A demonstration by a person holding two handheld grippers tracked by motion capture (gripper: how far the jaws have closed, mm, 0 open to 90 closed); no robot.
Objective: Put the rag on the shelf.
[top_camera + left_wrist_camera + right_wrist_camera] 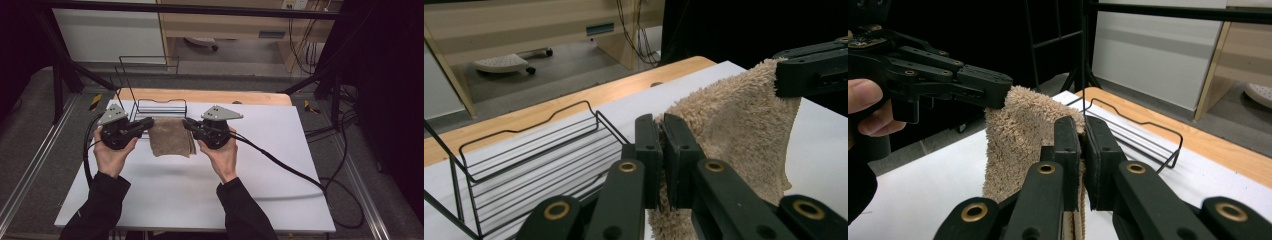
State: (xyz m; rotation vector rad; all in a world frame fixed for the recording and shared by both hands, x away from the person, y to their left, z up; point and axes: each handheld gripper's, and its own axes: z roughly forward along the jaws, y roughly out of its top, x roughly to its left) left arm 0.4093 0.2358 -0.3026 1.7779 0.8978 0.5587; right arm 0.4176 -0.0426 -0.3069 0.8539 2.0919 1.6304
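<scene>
High view: we are seeing the left gripper point(146, 125) and the right gripper point(188, 123) facing each other over the white worktop point(260, 165), each pinching one upper corner of the beige towel point(170, 137), which is hanging between them with its lower part folding onto the worktop. A black wire rack point(150, 95) is standing just behind the towel, at the worktop's far side. Left gripper view: we are looking along fingers point(647, 150) that are pressing together on the towel's point(734, 135) edge; the cloth is stretching across to the other gripper point(811, 70), which is clamping the far corner. The wire rack point(524, 160) is sitting to the left here. Right gripper view: the fingers point(1066, 150) are closing on the towel's point(1018, 145) near corner, the cloth draping downward, while the opposite gripper point(983, 82) is gripping the other corner; the rack point(1143, 132) is lying beyond.
</scene>
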